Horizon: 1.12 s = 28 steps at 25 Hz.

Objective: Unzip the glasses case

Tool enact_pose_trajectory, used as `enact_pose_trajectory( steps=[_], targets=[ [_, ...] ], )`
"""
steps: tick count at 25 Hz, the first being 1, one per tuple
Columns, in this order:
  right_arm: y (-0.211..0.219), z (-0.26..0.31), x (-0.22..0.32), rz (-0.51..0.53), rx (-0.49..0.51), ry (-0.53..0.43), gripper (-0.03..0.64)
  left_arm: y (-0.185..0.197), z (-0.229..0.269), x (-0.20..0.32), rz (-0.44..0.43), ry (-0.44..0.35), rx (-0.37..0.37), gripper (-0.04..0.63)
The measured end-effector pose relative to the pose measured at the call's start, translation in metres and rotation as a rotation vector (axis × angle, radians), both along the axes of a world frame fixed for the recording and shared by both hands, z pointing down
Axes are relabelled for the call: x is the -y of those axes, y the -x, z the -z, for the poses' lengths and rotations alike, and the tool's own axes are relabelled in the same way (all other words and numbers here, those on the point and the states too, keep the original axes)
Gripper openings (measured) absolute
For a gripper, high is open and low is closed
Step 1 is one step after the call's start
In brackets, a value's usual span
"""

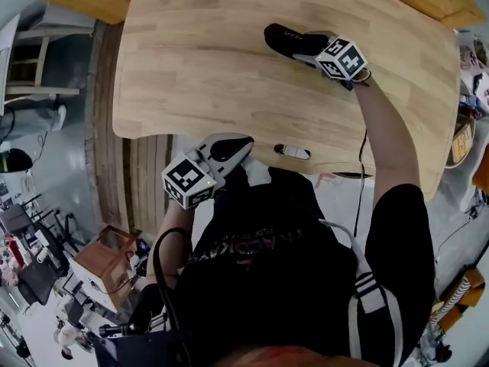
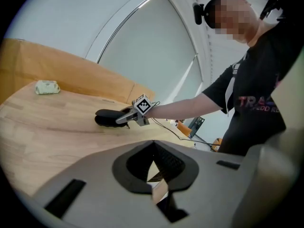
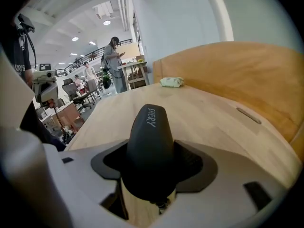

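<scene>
One rounded, matte-black glasses case (image 3: 151,148)

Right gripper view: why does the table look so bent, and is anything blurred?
Right gripper view: the wide-angle lens bows the table and blackens the corners; the glasses case is sharp. Left gripper view: same bowing, plus a mosaic patch laid over the person. Head view: table edges curve too.

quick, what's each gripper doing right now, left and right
left gripper: jaws closed, holding nothing.
right gripper: jaws closed on the black glasses case, which rests on the table.
</scene>
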State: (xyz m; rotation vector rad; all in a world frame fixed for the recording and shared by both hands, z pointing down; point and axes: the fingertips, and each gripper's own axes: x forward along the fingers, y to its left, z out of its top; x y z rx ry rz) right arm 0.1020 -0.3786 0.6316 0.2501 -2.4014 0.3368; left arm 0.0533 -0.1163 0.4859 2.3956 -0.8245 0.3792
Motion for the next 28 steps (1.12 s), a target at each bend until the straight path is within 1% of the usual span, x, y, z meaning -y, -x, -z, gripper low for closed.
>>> enact_pose_trajectory(
  steps=[5,9,12,14,17,19,23,24,27,28],
  targets=[
    [0.018,-0.014,0.012,0.038,0.001,0.022,0.298,0.002,-0.004,-0.001,0.054,0.022,0.013,0.012],
    [0.021,-0.020,0.014,0.063,-0.008,0.015,0.299,0.004,-0.010,-0.001,0.101,0.045,0.002,0.012],
    [0.022,-0.023,0.010,0.092,-0.023,0.013,0.310,0.000,-0.007,0.001,0.090,0.040,-0.009,0.012],
    [0.020,-0.024,0.008,0.104,-0.044,-0.004,0.330,-0.002,-0.006,0.001,0.077,0.038,-0.009,0.012],
    [0.017,-0.016,0.009,0.086,-0.034,-0.032,0.356,-0.001,-0.005,0.001,0.063,0.034,-0.009,0.012],
    [0.012,-0.003,0.011,0.063,-0.012,-0.053,0.358,0.000,-0.004,0.001,0.051,0.026,-0.009,0.012],
    [-0.006,0.028,0.013,-0.027,0.050,-0.089,0.354,0.001,0.000,0.001,0.017,0.004,-0.015,0.012],
    [-0.011,0.036,0.012,-0.060,0.070,-0.092,0.339,0.003,0.001,0.000,0.008,-0.001,-0.017,0.012],
    [-0.031,0.063,0.011,-0.199,0.123,-0.123,0.044,0.009,0.005,-0.003,-0.027,-0.024,-0.024,0.012],
    [-0.038,0.071,0.011,-0.252,0.140,-0.123,0.018,0.010,0.008,-0.005,-0.041,-0.033,-0.026,0.012]
  ],
)
